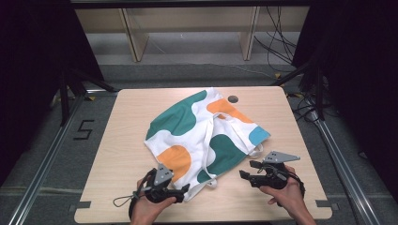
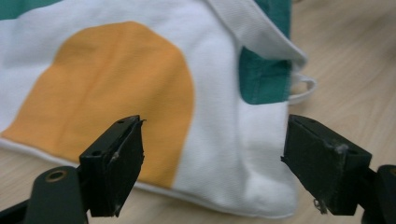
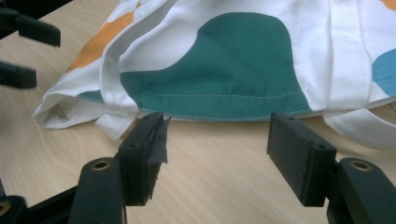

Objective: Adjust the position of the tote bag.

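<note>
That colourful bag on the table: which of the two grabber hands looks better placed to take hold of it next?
Probably the left gripper: its open jaws sit either side of the tote bag's near corner. The right gripper, also open, has bare table between its jaws, just short of the bag's hem.

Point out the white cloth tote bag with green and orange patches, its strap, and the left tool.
White cloth tote bag (image 1: 178, 119): high view, green patch.
White strap (image 3: 348, 60): right gripper view, flat band.
Left tool (image 2: 212, 154): left gripper view, between jaws.
</note>
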### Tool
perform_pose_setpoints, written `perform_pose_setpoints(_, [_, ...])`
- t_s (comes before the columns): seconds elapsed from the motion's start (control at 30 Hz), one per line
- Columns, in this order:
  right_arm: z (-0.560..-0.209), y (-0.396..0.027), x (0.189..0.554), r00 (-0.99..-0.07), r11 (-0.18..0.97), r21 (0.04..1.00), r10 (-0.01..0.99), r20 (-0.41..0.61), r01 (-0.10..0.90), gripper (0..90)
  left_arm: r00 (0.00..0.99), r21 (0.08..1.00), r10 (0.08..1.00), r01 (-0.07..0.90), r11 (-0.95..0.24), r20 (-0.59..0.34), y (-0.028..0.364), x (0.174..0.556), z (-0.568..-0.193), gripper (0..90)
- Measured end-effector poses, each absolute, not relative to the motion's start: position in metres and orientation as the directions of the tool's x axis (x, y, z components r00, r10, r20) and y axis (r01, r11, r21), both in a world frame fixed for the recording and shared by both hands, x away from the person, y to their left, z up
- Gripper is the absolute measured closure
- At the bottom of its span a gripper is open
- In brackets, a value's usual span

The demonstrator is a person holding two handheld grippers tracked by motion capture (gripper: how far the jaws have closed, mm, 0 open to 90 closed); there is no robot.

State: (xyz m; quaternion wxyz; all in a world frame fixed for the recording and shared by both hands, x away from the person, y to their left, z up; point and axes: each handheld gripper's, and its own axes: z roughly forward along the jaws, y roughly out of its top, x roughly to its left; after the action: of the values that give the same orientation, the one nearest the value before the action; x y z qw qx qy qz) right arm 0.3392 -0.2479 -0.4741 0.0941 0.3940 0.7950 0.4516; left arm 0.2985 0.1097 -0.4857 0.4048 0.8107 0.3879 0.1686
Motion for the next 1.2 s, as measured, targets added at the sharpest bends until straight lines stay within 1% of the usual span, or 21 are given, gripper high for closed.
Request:
perform_pose_setpoints(0.03, [-0.474, -0.247, 0.338, -0.660, 0.264, 0.785, 0.715, 0.230, 0.560, 37.6, 0.653, 0.795, 0.757, 0.477, -0.375, -0.035, 0.103, 0.296, -0.487, 19.6])
perform_pose_setpoints(0.07, [-0.475, -0.249, 0.340, -0.670, 0.280, 0.792, 0.713, 0.206, 0.542, 37.4, 0.658, 0.791, 0.753, 0.465, -0.398, -0.008, 0.098, 0.295, -0.488, 19.8])
perform_pose_setpoints(0.1, [-0.475, -0.249, 0.338, -0.655, 0.265, 0.783, 0.720, 0.228, 0.563, 37.3, 0.678, 0.770, 0.734, 0.449, -0.453, 0.036, 0.095, 0.293, -0.487, 20.7])
perform_pose_setpoints(0.17, [-0.476, -0.249, 0.338, -0.658, 0.270, 0.783, 0.720, 0.222, 0.560, 37.3, 0.691, 0.750, 0.715, 0.419, -0.512, 0.102, 0.087, 0.292, -0.490, 23.7])
perform_pose_setpoints(0.27, [-0.476, -0.249, 0.338, -0.657, 0.268, 0.780, 0.719, 0.229, 0.565, 37.1, 0.686, 0.736, 0.717, 0.419, -0.532, 0.127, 0.080, 0.292, -0.493, 24.2])
perform_pose_setpoints(0.3, [-0.476, -0.248, 0.338, -0.655, 0.267, 0.777, 0.718, 0.234, 0.570, 37.1, 0.703, 0.726, 0.686, 0.370, -0.580, 0.189, 0.080, 0.295, -0.494, 25.8])
perform_pose_setpoints(0.33, [-0.476, -0.250, 0.340, -0.674, 0.293, 0.790, 0.713, 0.196, 0.539, 37.0, 0.699, 0.722, 0.685, 0.364, -0.588, 0.204, 0.078, 0.296, -0.496, 29.4])
perform_pose_setpoints(0.4, [-0.477, -0.249, 0.340, -0.675, 0.294, 0.779, 0.707, 0.213, 0.554, 36.8, 0.716, 0.715, 0.665, 0.350, -0.605, 0.212, 0.077, 0.299, -0.499, 39.3])
perform_pose_setpoints(0.47, [-0.478, -0.249, 0.341, -0.682, 0.303, 0.786, 0.705, 0.196, 0.539, 36.2, 0.736, 0.711, 0.652, 0.358, -0.605, 0.184, 0.079, 0.301, -0.503, 46.2])
perform_pose_setpoints(0.6, [-0.478, -0.249, 0.341, -0.682, 0.307, 0.780, 0.704, 0.199, 0.545, 35.8, 0.748, 0.706, 0.635, 0.343, -0.620, 0.194, 0.090, 0.302, -0.502, 66.3])
perform_pose_setpoints(0.67, [-0.477, -0.252, 0.341, -0.678, 0.309, 0.791, 0.714, 0.174, 0.528, 35.8, 0.740, 0.700, 0.643, 0.352, -0.621, 0.198, 0.102, 0.303, -0.501, 72.5])
perform_pose_setpoints(0.7, [-0.475, -0.252, 0.338, -0.642, 0.278, 0.767, 0.735, 0.219, 0.579, 35.8, 0.736, 0.717, 0.652, 0.355, -0.600, 0.182, 0.108, 0.304, -0.502, 73.9])
perform_pose_setpoints(0.77, [-0.475, -0.258, 0.342, -0.660, 0.280, 0.795, 0.727, 0.191, 0.539, 35.7, 0.728, 0.716, 0.664, 0.371, -0.591, 0.170, 0.125, 0.308, -0.499, 75.7])
perform_pose_setpoints(0.8, [-0.473, -0.259, 0.340, -0.642, 0.265, 0.786, 0.738, 0.207, 0.559, 35.8, 0.712, 0.734, 0.685, 0.380, -0.564, 0.158, 0.132, 0.309, -0.498, 76.7])
perform_pose_setpoints(0.83, [-0.473, -0.263, 0.341, -0.635, 0.260, 0.790, 0.746, 0.200, 0.555, 35.8, 0.709, 0.730, 0.684, 0.376, -0.571, 0.170, 0.139, 0.310, -0.495, 78.1])
perform_pose_setpoints(0.93, [-0.473, -0.273, 0.346, -0.624, 0.281, 0.818, 0.773, 0.118, 0.502, 35.7, 0.677, 0.757, 0.717, 0.380, -0.532, 0.164, 0.153, 0.310, -0.489, 79.9])
perform_pose_setpoints(0.97, [-0.473, -0.274, 0.345, -0.598, 0.265, 0.810, 0.791, 0.127, 0.522, 35.6, 0.671, 0.762, 0.724, 0.383, -0.522, 0.158, 0.156, 0.310, -0.488, 80.1])
perform_pose_setpoints(1.07, [-0.475, -0.281, 0.352, -0.580, 0.293, 0.808, 0.811, 0.073, 0.512, 34.6, 0.664, 0.800, 0.738, 0.373, -0.470, 0.124, 0.165, 0.313, -0.484, 80.0])
perform_pose_setpoints(1.1, [-0.476, -0.282, 0.354, -0.571, 0.306, 0.807, 0.820, 0.047, 0.506, 34.6, 0.652, 0.811, 0.753, 0.395, -0.432, 0.084, 0.167, 0.313, -0.484, 80.1])
perform_pose_setpoints(1.17, [-0.479, -0.284, 0.359, -0.569, 0.318, 0.790, 0.821, 0.048, 0.525, 33.6, 0.647, 0.823, 0.757, 0.379, -0.424, 0.093, 0.168, 0.314, -0.483, 80.1])
perform_pose_setpoints(1.2, [-0.480, -0.284, 0.361, -0.557, 0.336, 0.780, 0.830, 0.019, 0.527, 31.9, 0.646, 0.830, 0.760, 0.380, -0.409, 0.078, 0.169, 0.314, -0.482, 80.1])
